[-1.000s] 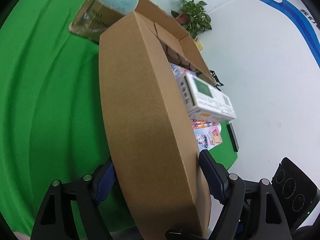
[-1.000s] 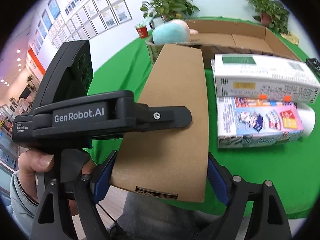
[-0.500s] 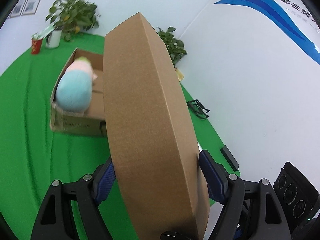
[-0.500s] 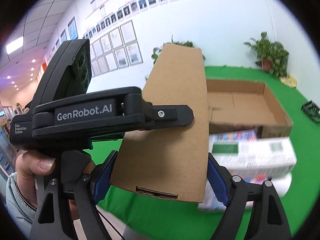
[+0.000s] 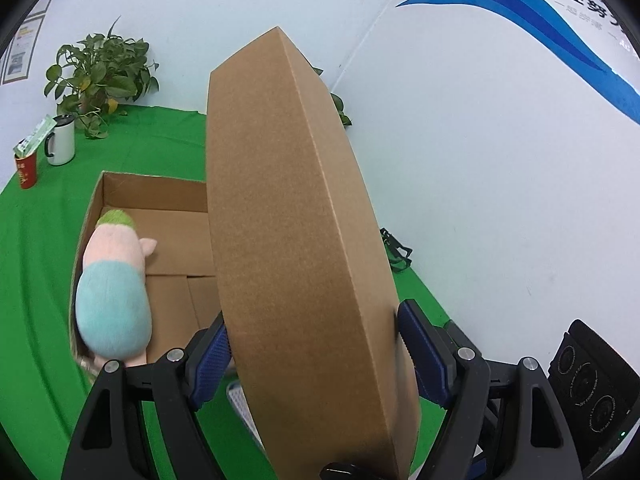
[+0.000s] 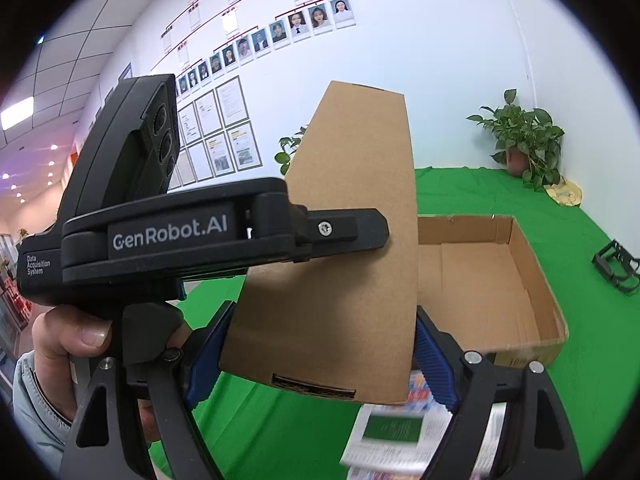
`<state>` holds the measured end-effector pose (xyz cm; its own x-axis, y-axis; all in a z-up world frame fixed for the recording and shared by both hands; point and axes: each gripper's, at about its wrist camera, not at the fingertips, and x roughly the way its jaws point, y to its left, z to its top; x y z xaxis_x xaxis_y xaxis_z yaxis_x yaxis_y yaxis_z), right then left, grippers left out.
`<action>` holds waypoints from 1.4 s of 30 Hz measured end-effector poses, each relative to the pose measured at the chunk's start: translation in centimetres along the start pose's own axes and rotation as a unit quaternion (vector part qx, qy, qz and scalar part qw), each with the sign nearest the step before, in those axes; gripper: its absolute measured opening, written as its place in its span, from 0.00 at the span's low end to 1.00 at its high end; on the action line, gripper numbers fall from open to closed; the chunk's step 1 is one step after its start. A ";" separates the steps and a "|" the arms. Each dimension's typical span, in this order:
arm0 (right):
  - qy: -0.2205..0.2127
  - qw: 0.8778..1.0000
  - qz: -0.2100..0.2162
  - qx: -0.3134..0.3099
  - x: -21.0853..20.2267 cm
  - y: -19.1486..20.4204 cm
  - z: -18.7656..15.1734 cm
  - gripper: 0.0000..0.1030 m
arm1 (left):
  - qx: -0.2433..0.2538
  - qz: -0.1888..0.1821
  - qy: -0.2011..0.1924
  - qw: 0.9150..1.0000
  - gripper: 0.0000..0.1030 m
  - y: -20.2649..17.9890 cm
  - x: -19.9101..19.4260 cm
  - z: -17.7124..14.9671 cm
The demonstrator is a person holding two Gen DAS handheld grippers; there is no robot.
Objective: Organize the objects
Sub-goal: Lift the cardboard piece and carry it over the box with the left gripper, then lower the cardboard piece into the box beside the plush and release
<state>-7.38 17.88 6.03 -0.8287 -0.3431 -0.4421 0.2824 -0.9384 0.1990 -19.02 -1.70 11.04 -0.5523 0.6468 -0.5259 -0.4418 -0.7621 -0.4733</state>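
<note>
Flat matte cardboard box [image 5: 296,264] clamped between both grippers' ribbed blue pads [image 5: 420,356].

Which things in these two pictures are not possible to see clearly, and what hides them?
- Left wrist view: the held brown box covers the right half of the open carton; only the plush toy shows inside.
- Left wrist view: a white item below the box is mostly hidden.
- Right wrist view: the printed boxes are blurred; text unreadable.
- Right wrist view: the left gripper blocks the carton's left end.
</note>
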 end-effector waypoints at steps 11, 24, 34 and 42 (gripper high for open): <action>0.059 0.997 0.017 0.037 5.7 -3.4 4.6 0.81 | -0.014 0.024 0.037 0.999 0.75 3.1 7.8 7.6; 0.188 0.973 0.059 0.120 15.3 -7.0 1.5 0.81 | -0.099 0.070 0.131 0.984 0.75 12.3 17.4 4.7; 0.213 0.963 0.085 0.141 17.2 -7.6 -0.8 0.80 | -0.068 0.122 0.171 0.975 0.77 13.0 19.7 3.7; 0.219 0.963 0.079 0.135 17.2 -7.4 -1.5 0.80 | -0.066 0.166 0.143 0.973 0.79 12.9 17.1 3.5</action>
<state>-23.03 18.83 -4.34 -0.4867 -0.5195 -0.7023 0.2036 -0.8493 0.4871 -36.65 -0.60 -1.61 -0.4221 0.3610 -0.8316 -0.1673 -0.9326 -0.3199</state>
